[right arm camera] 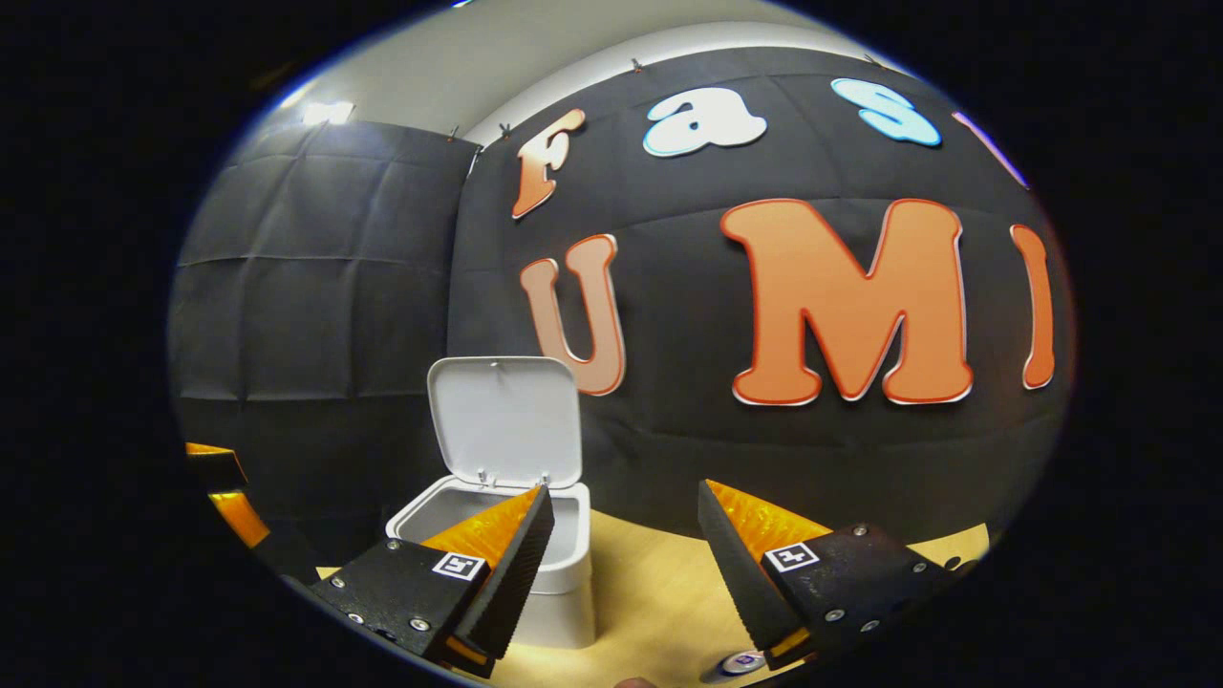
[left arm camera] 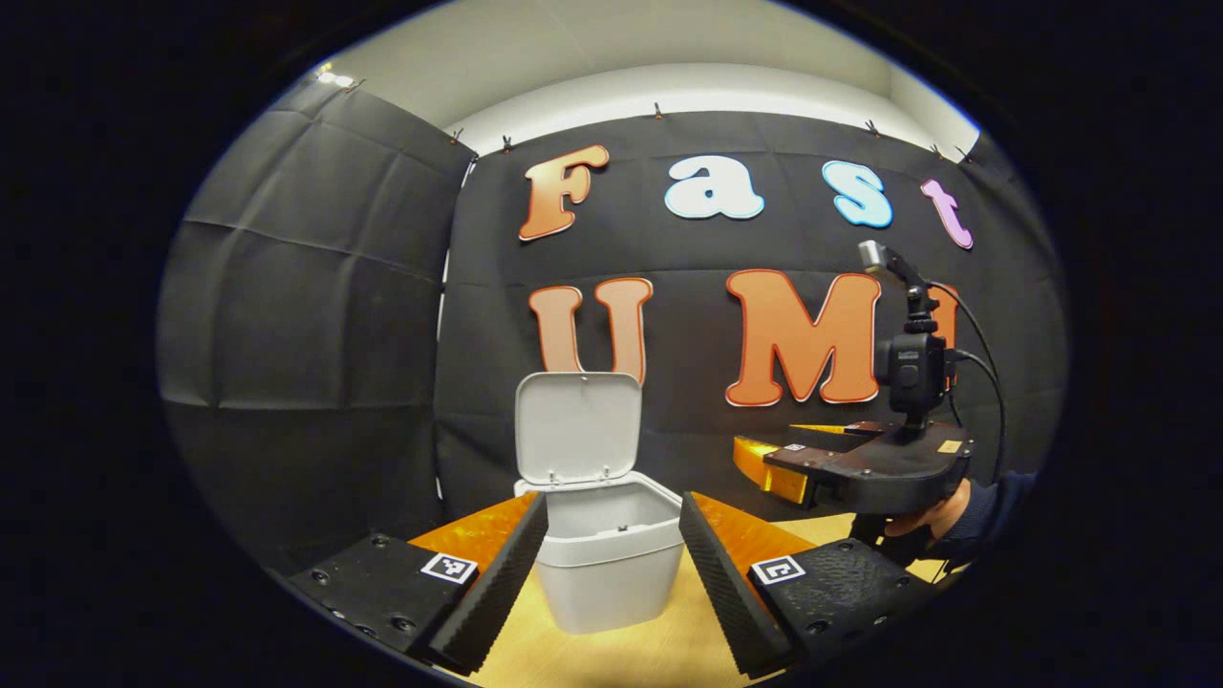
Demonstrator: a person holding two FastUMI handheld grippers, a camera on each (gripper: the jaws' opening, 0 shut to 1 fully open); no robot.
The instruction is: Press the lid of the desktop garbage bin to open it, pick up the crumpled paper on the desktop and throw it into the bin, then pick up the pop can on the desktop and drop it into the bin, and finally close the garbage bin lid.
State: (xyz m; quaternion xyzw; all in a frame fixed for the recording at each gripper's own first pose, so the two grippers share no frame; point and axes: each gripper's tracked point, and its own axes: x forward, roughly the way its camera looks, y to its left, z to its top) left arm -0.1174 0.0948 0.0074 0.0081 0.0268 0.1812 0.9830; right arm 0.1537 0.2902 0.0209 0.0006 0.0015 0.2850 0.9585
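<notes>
Holding my left gripper spread before the bin, whose lid stands open for dropping. My right gripper, spread and empty, waits beside the bin.

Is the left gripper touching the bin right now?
Cannot tell. In the left gripper view the left gripper stands open with the bin framed between its fingers, but any gap between them cannot be made out.
</notes>
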